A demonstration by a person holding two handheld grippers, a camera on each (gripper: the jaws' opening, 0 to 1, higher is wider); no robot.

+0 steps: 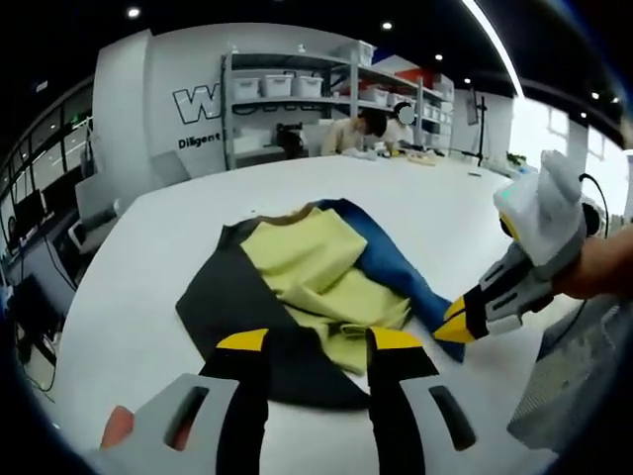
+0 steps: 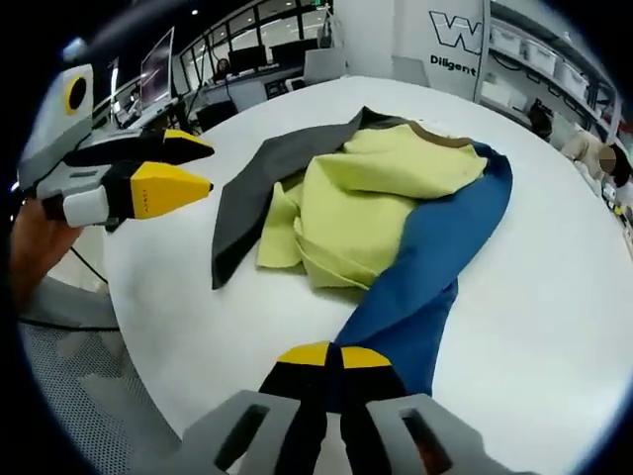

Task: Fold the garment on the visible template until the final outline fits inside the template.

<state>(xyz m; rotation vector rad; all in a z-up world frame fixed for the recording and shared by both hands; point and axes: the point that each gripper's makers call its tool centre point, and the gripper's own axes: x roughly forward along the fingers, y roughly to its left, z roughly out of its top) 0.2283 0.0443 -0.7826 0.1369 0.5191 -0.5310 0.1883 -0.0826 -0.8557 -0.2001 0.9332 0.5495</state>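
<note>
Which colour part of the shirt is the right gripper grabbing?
The blue part. The right gripper is shut on its end, while the yellow part and dark grey part lie untouched.

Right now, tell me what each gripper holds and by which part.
The right gripper is shut on the garment's blue sleeve, near its end. The left gripper is open over the dark panel, holding nothing.

The garment [image 1: 307, 287], yellow, black and blue, lies crumpled on the table just ahead of both tongs' jaws.
</note>
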